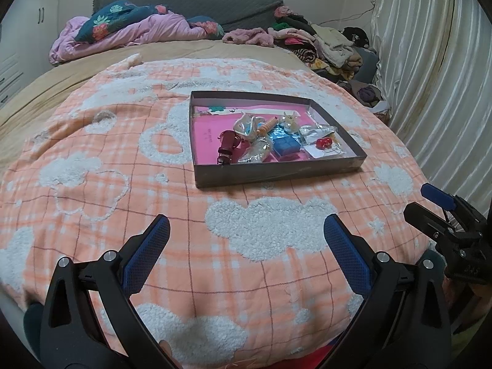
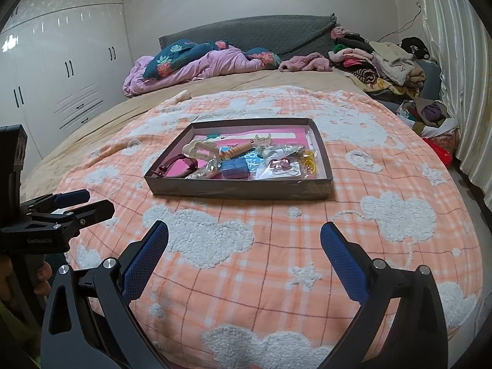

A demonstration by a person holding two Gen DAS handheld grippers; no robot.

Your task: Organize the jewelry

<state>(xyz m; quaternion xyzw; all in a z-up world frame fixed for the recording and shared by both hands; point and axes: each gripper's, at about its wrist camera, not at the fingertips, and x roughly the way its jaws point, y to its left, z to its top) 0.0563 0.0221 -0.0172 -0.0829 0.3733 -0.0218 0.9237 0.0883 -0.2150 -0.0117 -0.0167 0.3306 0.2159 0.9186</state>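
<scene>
Plainly, all the jewelry in view lies inside the shallow box, which sits on the orange plaid blanket spread over the bed. The pieces are heaped together toward the box's middle and right: a dark red hair clip, a cream hair claw, a blue cube-like box, a pair of red earrings on a card, and several small clear packets. Nothing lies loose on the blanket around the box.

That leaves the stage unsettled. Pieces gathered in one box would fit a collecting job that is done, yet a jumbled pile with no rows or compartments fits equally a sorting job with the arranging still ahead. The pictures do not decide between these.

The left gripper hovers over the blanket with its blue pads spread wide and nothing between them; the box lies ahead of it and slightly to its right, well apart from its fingertips. The right gripper is likewise spread wide and holds nothing, with the box straight ahead of it, also well apart. The two grippers are side by side at the near edge of the bed, each showing at the margin of the other's view.
</scene>
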